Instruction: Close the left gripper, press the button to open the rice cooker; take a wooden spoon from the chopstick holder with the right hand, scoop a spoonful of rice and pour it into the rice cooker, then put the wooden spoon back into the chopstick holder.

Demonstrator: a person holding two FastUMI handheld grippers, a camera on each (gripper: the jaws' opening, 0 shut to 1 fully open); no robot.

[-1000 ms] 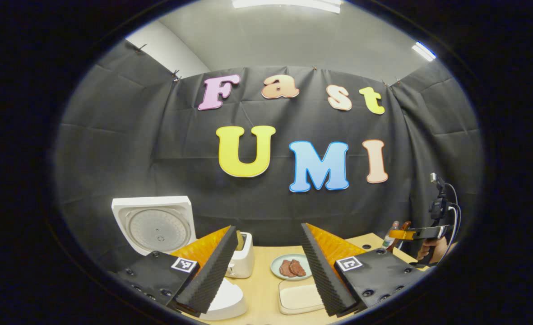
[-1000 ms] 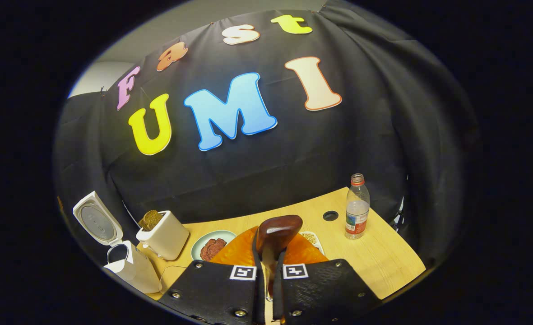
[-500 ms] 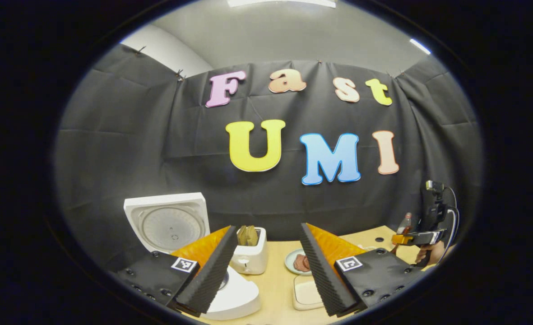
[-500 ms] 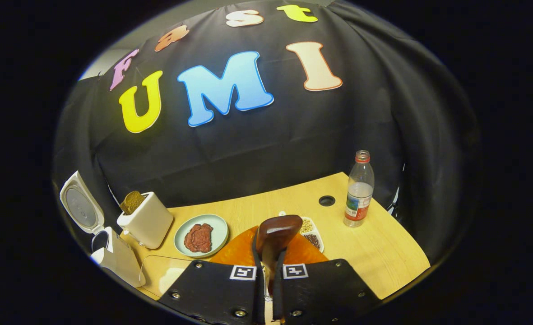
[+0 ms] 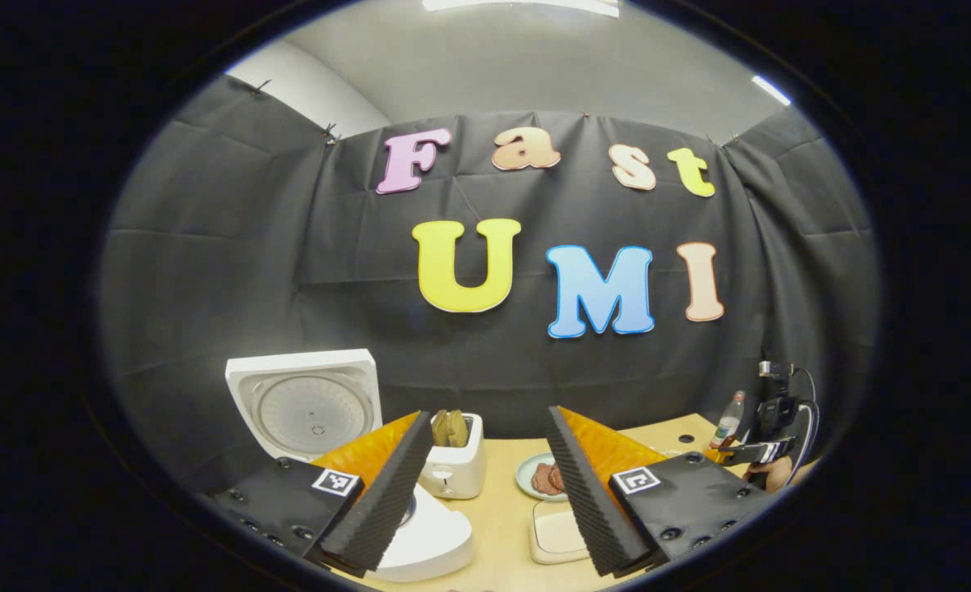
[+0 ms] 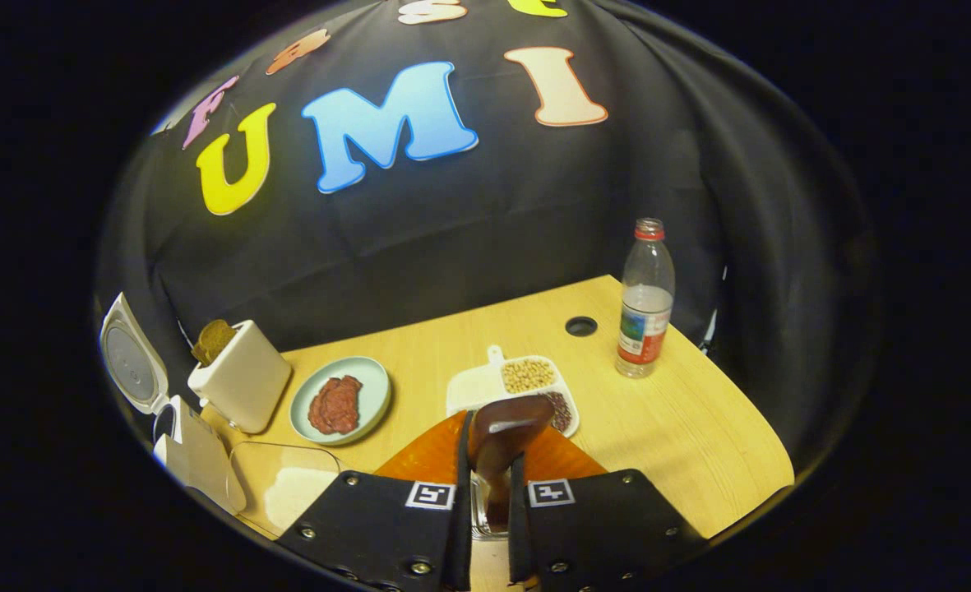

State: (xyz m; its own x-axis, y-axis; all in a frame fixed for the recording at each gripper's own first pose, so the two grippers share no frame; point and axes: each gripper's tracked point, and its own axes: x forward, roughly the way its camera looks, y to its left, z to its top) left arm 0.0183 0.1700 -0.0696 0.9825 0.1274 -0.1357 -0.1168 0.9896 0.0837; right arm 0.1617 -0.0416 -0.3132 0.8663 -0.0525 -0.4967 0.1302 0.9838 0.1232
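My right gripper (image 6: pixel 489 460) is shut on the handle of a dark wooden spoon (image 6: pixel 508 421). The spoon's bowl sticks out past the fingertips, over the near edge of a divided dish (image 6: pixel 518 380) of white grains and beans. The white rice cooker (image 6: pixel 193 448) stands at the far left with its lid (image 6: pixel 127 358) up. In the left gripper view the lid (image 5: pixel 304 407) stands upright behind the cooker body (image 5: pixel 432 538). My left gripper (image 5: pixel 485 493) is open and holds nothing. Far right, a hand holds the right gripper (image 5: pixel 760 452) low over the table.
A toaster (image 6: pixel 238 382) with bread stands beside the cooker. A plate (image 6: pixel 374 386) of meat, a shallow clear tray (image 6: pixel 288 489) with a white filling and a water bottle (image 6: pixel 645 300) are on the wooden table (image 6: pixel 699 427), which has a cable hole (image 6: pixel 581 326).
The right gripper has come down and tipped toward the table with the spoon still held, so the divided dish is now nearer. The left gripper has barely moved since half a second ago.
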